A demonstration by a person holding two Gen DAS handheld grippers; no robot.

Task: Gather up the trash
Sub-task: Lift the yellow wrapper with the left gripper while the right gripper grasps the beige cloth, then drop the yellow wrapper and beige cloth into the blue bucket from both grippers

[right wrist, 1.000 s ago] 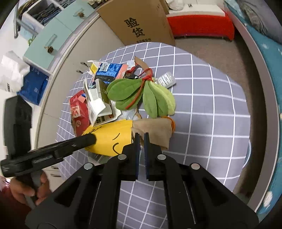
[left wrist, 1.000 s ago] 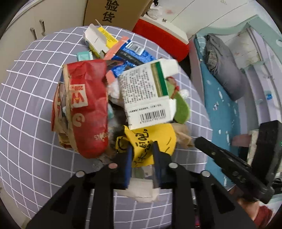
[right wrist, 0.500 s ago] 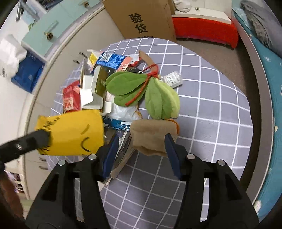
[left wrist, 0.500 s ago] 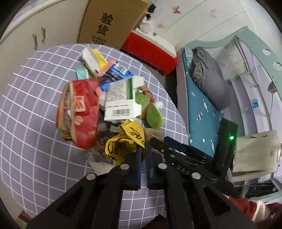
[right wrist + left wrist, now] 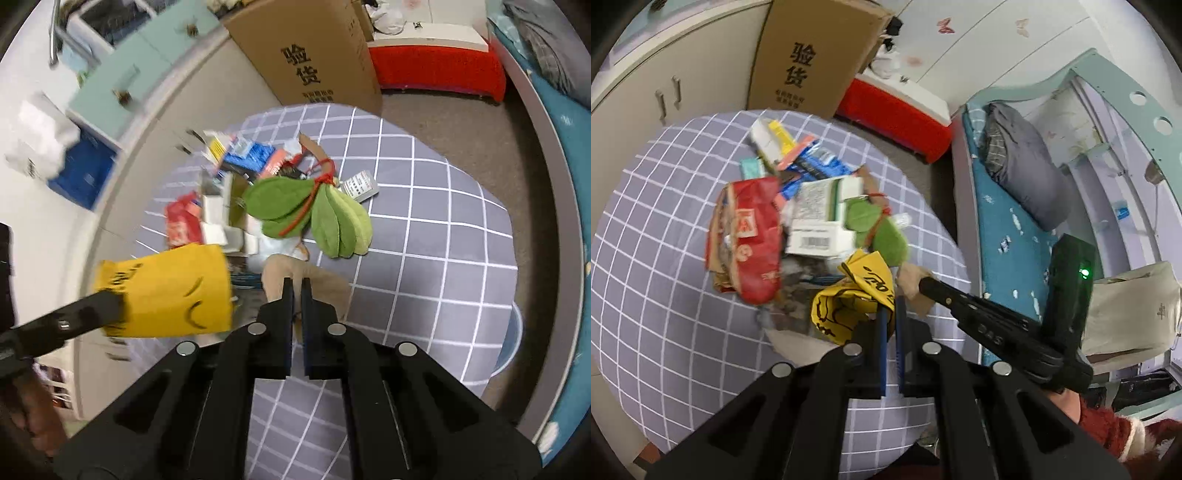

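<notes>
Yellow paper bag point(image 5: 166, 291) hangs pinched in my left tongs point(image 5: 891, 310), lifted beside the trash pile point(image 5: 798, 229) on the checked desk point(image 5: 424, 236). My right tongs point(image 5: 294, 286) clamp the tan plush pot point(image 5: 295, 273), green leaves point(image 5: 314, 214) sprawled beyond.

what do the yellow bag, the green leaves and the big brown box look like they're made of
Yellow bag: probably thin matte paper, creased with printed black marks. Green leaves: soft plush fabric, fuzzy surface with stitched edges. Brown box: corrugated cardboard, dull brown with printed characters.
</notes>
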